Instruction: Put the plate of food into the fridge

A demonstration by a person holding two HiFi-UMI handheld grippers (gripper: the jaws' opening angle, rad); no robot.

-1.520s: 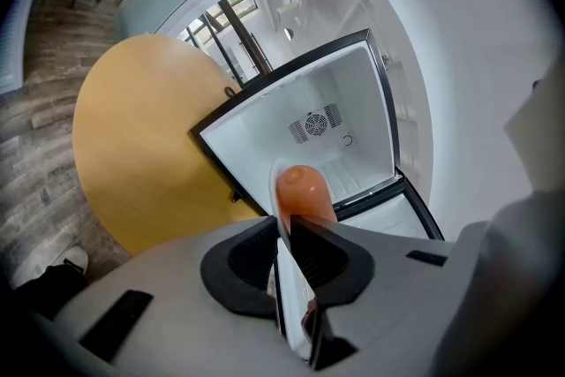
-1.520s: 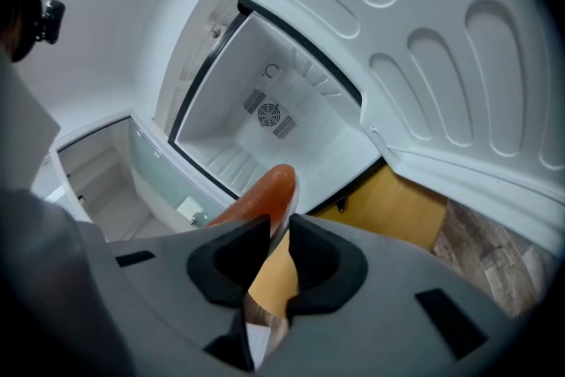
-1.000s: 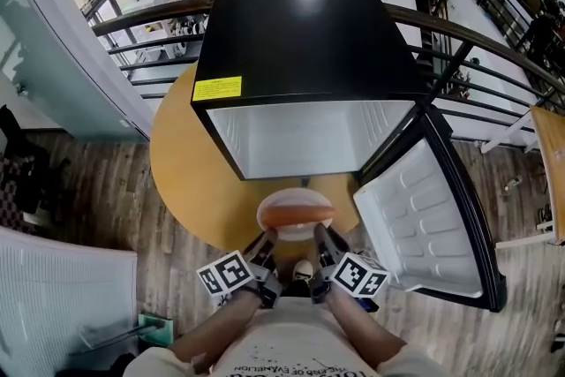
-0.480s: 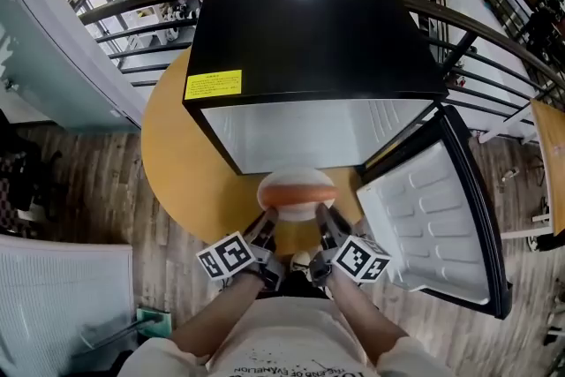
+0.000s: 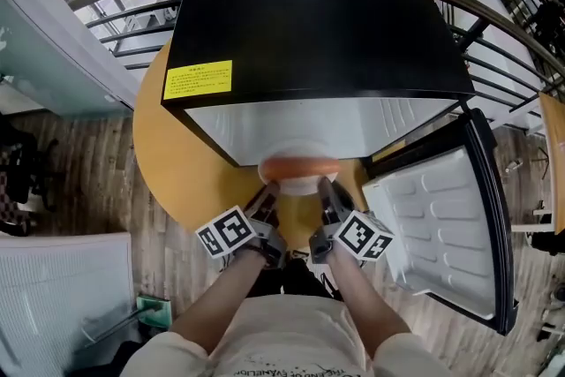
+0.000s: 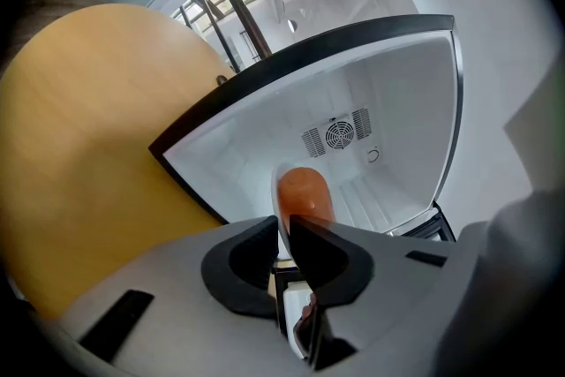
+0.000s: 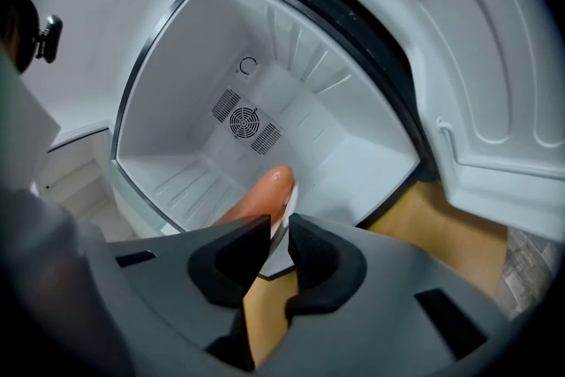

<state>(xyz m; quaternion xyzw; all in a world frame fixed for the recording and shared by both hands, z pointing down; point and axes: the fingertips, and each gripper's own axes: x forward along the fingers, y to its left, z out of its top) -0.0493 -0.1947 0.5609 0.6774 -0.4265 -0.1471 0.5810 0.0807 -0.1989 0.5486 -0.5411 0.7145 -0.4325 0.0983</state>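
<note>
Both pairs of jaws are clamped on the rim of the white plate point(image 5: 300, 186): my left gripper point(image 5: 269, 189) pinches its left edge and my right gripper point(image 5: 325, 186) its right edge, the right jaws having just closed a little further on it. The plate, carrying an orange-brown piece of food point(image 5: 298, 166), sits at the mouth of the black fridge point(image 5: 309, 22), its far edge hidden under the fridge's top, above a round wooden table point(image 5: 177, 163). The fridge door point(image 5: 441, 225) stands open to the right, and a fan grille point(image 6: 340, 135) shows on the white back wall.

Only yellow label point(image 5: 198, 79) on fridge point(image 5: 309, 13) top; print too small to read.
</note>
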